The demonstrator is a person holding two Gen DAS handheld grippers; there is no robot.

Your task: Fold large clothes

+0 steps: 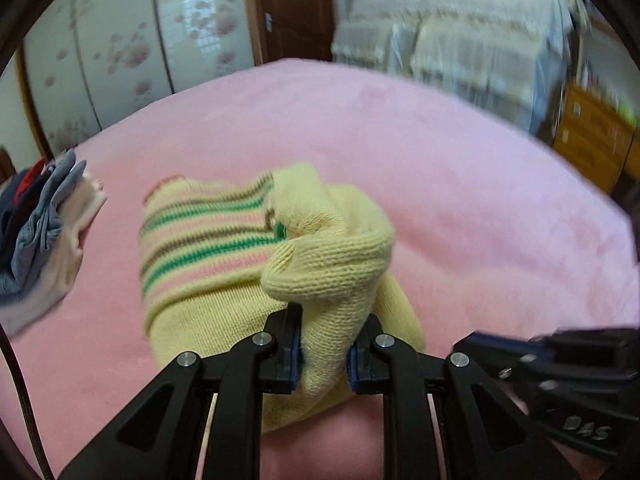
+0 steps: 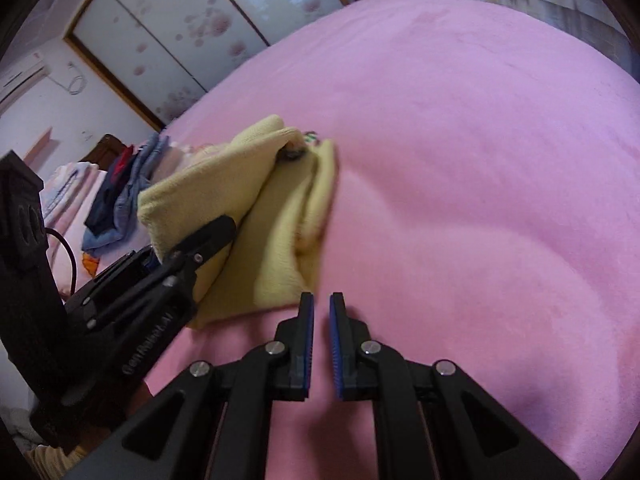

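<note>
- The left tongs clench a thick bunch of the yellow knit sweater, their blue pads pressed into the fabric on both sides.
- The right tongs hold nothing; their blue pads stand nearly together with only a thin slit between them, just beside the sweater's near edge over the pink blanket.
- White lettering on the right tongs' black body, seen from the left wrist, is blurred; only something like "DAS" shows. The lettering on the left tongs' side, seen from the right wrist, is too smeared to read.
- The sweater lies folded on the bed, with green, pink and brown stripes on its far part.
- Further left, a pile of clothes in blue, red and pale pink sits on the blanket.
- Beyond the bed stands a wardrobe with flowered doors.
</note>
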